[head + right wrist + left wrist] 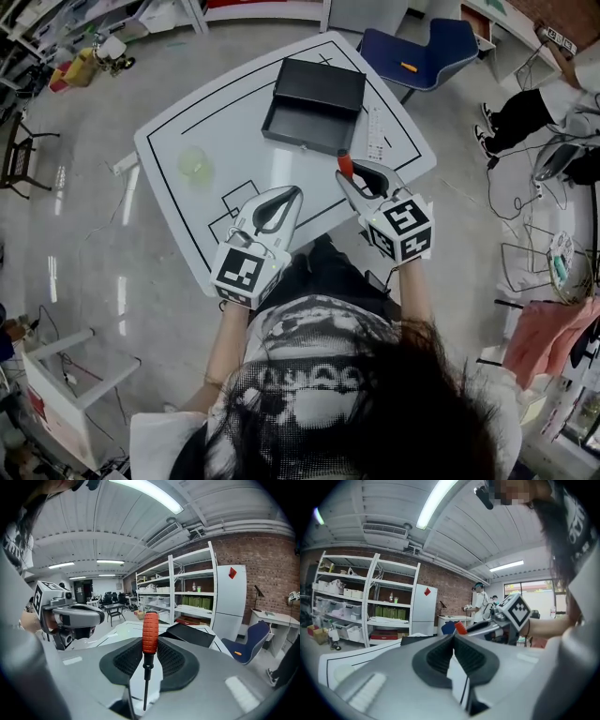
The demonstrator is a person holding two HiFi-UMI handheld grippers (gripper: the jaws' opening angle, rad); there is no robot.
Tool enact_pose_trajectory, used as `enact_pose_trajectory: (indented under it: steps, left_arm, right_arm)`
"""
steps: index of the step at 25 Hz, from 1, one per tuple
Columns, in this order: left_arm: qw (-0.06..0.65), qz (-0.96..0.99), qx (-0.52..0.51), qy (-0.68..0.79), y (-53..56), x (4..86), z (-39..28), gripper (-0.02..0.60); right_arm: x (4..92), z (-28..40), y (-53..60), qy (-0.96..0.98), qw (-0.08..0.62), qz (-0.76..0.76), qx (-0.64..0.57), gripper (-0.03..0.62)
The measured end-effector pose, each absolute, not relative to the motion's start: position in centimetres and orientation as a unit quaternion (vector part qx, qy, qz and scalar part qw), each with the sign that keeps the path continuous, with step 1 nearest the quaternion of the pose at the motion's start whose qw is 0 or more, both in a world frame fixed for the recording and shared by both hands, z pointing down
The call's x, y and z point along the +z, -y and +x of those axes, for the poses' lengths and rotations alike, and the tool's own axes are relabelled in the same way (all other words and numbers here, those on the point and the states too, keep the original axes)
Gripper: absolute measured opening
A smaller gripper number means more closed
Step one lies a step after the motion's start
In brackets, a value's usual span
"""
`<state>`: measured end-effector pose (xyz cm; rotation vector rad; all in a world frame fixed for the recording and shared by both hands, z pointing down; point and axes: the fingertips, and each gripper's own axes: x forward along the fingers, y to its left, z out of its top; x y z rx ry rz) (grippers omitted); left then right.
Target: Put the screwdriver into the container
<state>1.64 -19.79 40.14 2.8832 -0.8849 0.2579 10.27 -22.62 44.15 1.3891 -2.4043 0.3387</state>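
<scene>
The screwdriver (345, 166) has a ribbed red handle (150, 631) and a thin dark shaft. My right gripper (343, 175) is shut on it, with the handle upright between the pads and sticking out past the tips. It hovers over the near right part of the white table (178, 131), just short of the black container (314, 101), an open box with its tray facing me. My left gripper (296, 191) is shut with nothing in it, beside the right one over the table's near edge. The left gripper view shows its tips (453, 637) touching.
A pale green patch (195, 165) lies on the table's left part and a white strip-like object (375, 132) lies right of the container. A blue chair (422, 52) stands beyond the table. A person (525, 112) sits at the far right; shelves line the room's wall (187, 597).
</scene>
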Motion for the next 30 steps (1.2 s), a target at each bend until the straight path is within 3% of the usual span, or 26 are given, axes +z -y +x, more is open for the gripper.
enact_pose_trajectory:
  steps: [14, 30]
  left_arm:
    - [0.070, 0.914, 0.087, 0.389, 26.0, 40.7, 3.5, 0.000]
    - [0.085, 0.874, 0.092, 0.470, 28.5, 42.2, 2.2, 0.000]
  right_arm:
    - [48.8, 11.5, 35.8, 0.881, 0.257, 0.381, 0.108, 0.097]
    - [61.2, 8.5, 44.0, 0.859, 0.383, 0.303, 0.153, 0.095]
